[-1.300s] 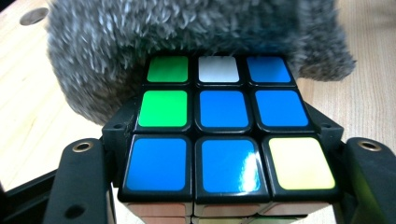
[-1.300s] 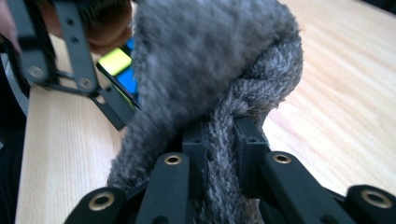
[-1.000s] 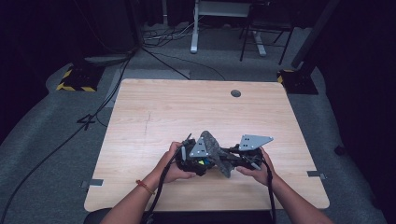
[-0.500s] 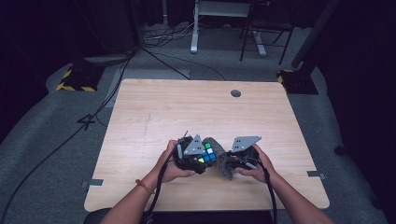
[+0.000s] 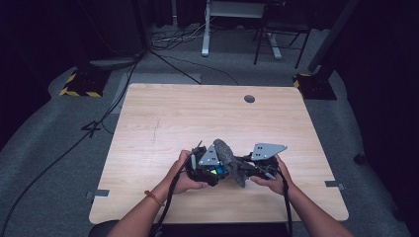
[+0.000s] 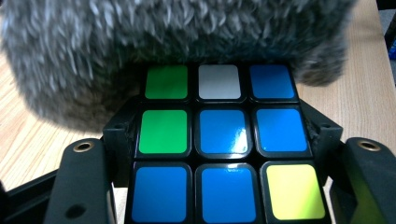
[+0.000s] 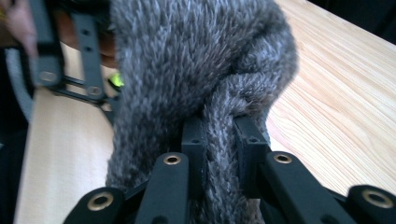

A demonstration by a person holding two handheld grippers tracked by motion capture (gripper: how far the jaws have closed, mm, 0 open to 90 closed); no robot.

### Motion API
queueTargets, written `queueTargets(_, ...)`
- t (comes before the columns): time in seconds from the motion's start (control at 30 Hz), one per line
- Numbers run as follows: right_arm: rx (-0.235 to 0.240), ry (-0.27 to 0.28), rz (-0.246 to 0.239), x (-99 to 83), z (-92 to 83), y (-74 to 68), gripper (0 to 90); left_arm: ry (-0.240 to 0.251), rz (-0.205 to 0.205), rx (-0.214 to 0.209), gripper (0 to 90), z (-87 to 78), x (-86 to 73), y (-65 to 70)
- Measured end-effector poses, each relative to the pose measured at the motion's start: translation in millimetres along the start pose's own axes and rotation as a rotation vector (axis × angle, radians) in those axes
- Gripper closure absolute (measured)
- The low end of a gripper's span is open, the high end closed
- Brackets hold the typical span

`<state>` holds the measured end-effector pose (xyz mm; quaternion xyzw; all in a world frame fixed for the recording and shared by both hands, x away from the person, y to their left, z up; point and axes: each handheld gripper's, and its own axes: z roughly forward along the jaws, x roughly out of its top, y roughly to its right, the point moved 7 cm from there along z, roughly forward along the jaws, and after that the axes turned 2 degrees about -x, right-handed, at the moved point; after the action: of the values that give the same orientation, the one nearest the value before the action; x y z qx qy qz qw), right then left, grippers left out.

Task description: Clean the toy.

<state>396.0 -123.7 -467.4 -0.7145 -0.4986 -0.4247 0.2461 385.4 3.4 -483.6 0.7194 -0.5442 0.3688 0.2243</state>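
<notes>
two grippers meet: left gripper [image 6: 219, 186] clamps a puzzle cube [image 6: 219, 140], right gripper [image 7: 219, 154] pinches grey fuzzy cloth [image 7: 201, 60] touching it; wiping appears underway.

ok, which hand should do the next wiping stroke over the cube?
Right, probably. The right hand-held gripper is shut on the grey fluffy cloth, which already drapes over the puzzle cube. The left hand-held gripper is shut on the cube, so it looks better suited to steadying it.

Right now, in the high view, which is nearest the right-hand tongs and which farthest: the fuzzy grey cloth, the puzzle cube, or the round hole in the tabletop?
1. Fuzzy grey cloth: clamped in the right tongs.
2. Puzzle cube: just left, in the other tongs.
3. Round hole: far side of the table.
</notes>
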Motion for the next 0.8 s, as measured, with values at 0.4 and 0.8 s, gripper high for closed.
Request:
queueTargets(0.4, 0.006, -0.088, 0.024, -15.8, 13.1, 4.4, 77.5, 0.076, 0.004, 0.003, 33.2, -16.8, 8.2, -2.6)
queueTargets(0.8, 0.019, 0.01, 0.024, -1.8, 3.3, -2.2, 77.5, -0.017, 0.01, 0.006, 33.2, 1.3, -5.0, 0.0)
